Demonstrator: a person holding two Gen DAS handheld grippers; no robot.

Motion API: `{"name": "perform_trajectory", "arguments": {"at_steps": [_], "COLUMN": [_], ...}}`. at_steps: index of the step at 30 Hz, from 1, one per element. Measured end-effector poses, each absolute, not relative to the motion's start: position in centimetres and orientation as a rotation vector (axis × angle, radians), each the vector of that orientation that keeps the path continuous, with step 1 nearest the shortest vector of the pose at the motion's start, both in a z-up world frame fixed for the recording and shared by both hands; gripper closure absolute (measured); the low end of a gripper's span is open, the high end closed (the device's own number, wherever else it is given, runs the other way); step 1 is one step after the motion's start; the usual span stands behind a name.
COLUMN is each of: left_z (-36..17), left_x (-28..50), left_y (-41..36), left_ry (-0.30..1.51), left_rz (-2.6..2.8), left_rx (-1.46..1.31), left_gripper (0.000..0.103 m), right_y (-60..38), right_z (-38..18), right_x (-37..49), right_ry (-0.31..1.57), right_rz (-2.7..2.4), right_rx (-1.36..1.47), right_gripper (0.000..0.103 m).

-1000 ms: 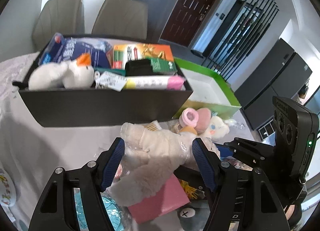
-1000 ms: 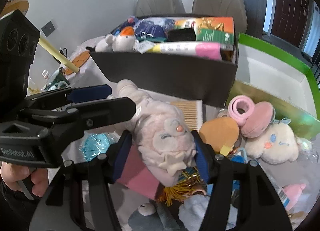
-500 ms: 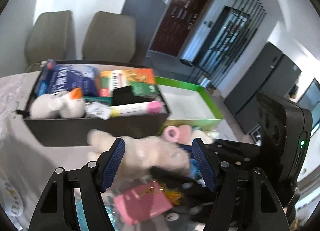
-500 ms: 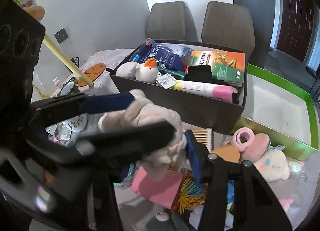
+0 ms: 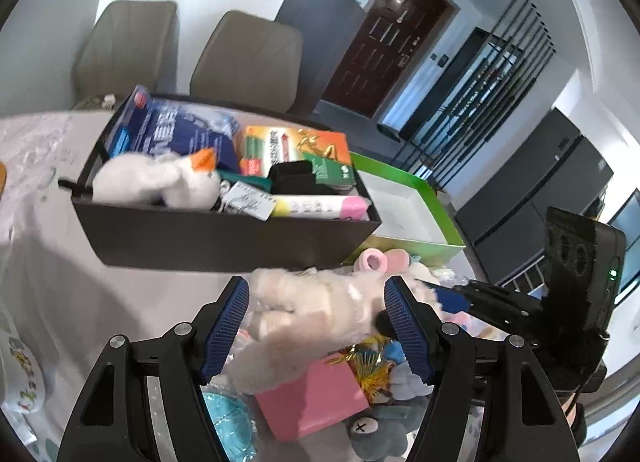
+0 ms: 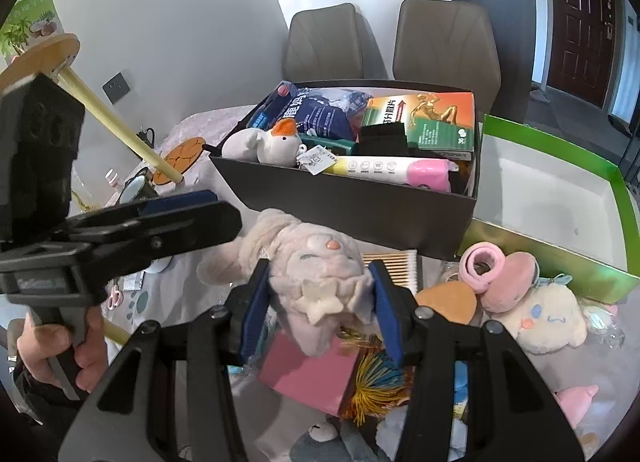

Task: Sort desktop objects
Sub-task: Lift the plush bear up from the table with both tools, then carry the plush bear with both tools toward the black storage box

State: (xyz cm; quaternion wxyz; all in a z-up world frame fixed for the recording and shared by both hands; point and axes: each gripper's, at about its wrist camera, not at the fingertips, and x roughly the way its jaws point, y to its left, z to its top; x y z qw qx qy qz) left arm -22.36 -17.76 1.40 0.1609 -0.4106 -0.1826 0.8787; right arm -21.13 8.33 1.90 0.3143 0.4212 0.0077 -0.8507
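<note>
Plush toy [image 6: 320, 282] pinched between right tool [image 6: 320, 310] pads

The pale plush toy [image 6: 316, 282] hides much of the pink box [image 6: 308, 372] beneath it — only the box's lower part shows in both views. In the left wrist view the toy [image 5: 320, 310] is smeared by motion, its features unreadable. The left tongs [image 5: 316, 326] are cut off by the lower edge; whether their pads press the toy cannot be told. The right tongs [image 6: 320, 306] cover the toy's flanks. The dark box's [image 6: 352, 202] near wall conceals the lower parts of its contents. A grey plush [image 5: 376, 434] shows only in part — the rest lies behind the fingers.
</note>
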Motion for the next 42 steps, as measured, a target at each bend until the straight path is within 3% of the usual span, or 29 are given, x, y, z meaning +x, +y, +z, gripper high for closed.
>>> {"name": "perform_trajectory", "arguments": {"at_steps": [10, 14, 17, 42], "left_z": [-1.4, -2.0, -2.3, 2.0], "left_x": [-23.5, -24.0, -24.3, -24.7], "left_y": [-19.2, -18.8, -18.7, -16.5], "left_ry": [-0.674, -0.694, -0.719, -0.531], "left_rz": [2.402, 2.366, 2.350, 2.487], "left_rx": [-1.253, -1.265, -1.241, -1.148], "left_gripper": [0.032, 0.023, 0.023, 0.024], "right_y": [8.4, 8.4, 8.2, 7.7], "right_z": [2.0, 2.0, 1.9, 3.2], "right_x": [-20.8, -20.8, -20.8, -21.4], "right_ry": [0.005, -0.009, -0.014, -0.014], "right_rz": [-2.239, -2.228, -2.214, -2.250], "right_rx": [1.100, 1.093, 1.091, 1.043], "right_gripper": [0.054, 0.054, 0.054, 0.054]}}
